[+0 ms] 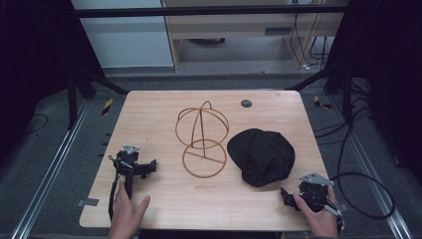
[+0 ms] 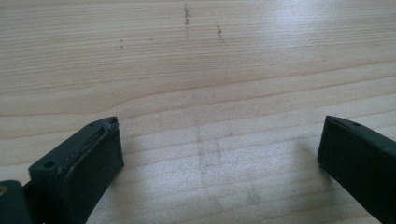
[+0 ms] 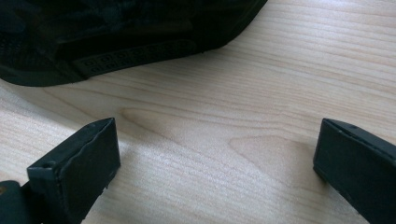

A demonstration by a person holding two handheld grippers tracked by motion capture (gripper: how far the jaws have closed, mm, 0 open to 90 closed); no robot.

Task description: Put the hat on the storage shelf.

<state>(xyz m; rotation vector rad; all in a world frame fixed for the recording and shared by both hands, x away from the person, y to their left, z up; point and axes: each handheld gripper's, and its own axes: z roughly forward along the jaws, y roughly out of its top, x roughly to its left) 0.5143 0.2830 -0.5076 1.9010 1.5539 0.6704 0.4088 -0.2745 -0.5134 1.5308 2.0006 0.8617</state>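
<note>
This looks like a lab or test room. A bare wooden counter [image 1: 149,199] stands on grey carpet [image 1: 40,164] inside a black metal frame [image 1: 209,11], with floor rails [image 1: 54,164] on both sides, hazard tape [image 1: 107,106] and loose cables [image 1: 358,179]. Plain cabinets [image 1: 224,30] line the far wall.

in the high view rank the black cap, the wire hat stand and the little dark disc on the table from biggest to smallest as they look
1. black cap and wire hat stand: similar spread, too close to rank
2. dark disc: smallest by far
</note>
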